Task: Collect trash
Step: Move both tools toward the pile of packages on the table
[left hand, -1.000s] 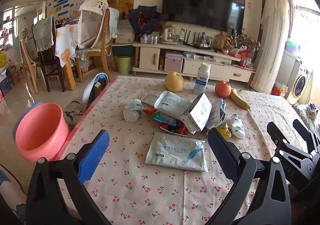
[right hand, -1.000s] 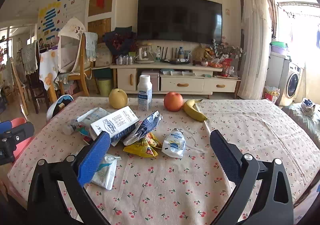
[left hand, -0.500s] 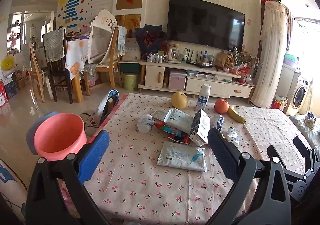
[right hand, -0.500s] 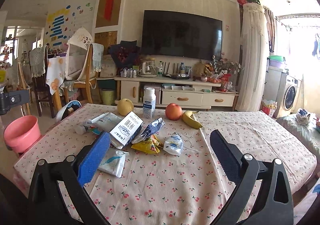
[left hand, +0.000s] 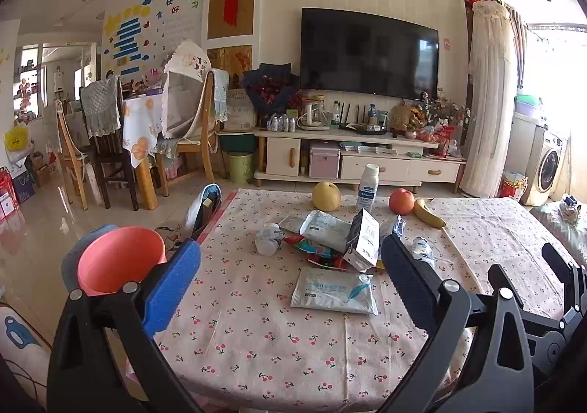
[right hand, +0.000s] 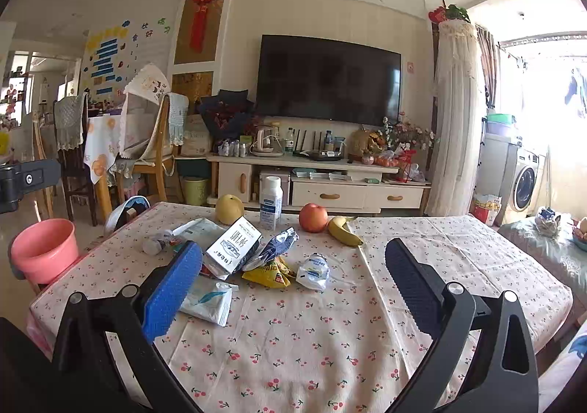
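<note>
A pile of trash lies mid-table on the cherry-print cloth (left hand: 256, 332): a white wet-wipe pack (left hand: 334, 291), a white carton (left hand: 363, 240), a crushed bottle (left hand: 268, 238), snack wrappers (left hand: 312, 251). In the right wrist view I see the wipe pack (right hand: 209, 299), carton (right hand: 233, 248), yellow snack bag (right hand: 271, 271) and a crumpled white bottle (right hand: 313, 270). A pink bucket (left hand: 117, 259) stands left of the table, also in the right wrist view (right hand: 44, 249). My left gripper (left hand: 290, 284) and right gripper (right hand: 293, 288) are open, empty, held back over the near edge.
A pear (left hand: 326, 196), a white bottle (left hand: 368, 187), an apple (left hand: 401, 201) and a banana (left hand: 427, 213) stand at the table's far side. Chairs (left hand: 106, 141) and a TV cabinet (left hand: 352, 156) are beyond. The right gripper shows at the left view's right edge (left hand: 543, 299).
Both grippers have pulled back and risen from the table; the trash pile now looks smaller and farther. Both stay open and empty.
</note>
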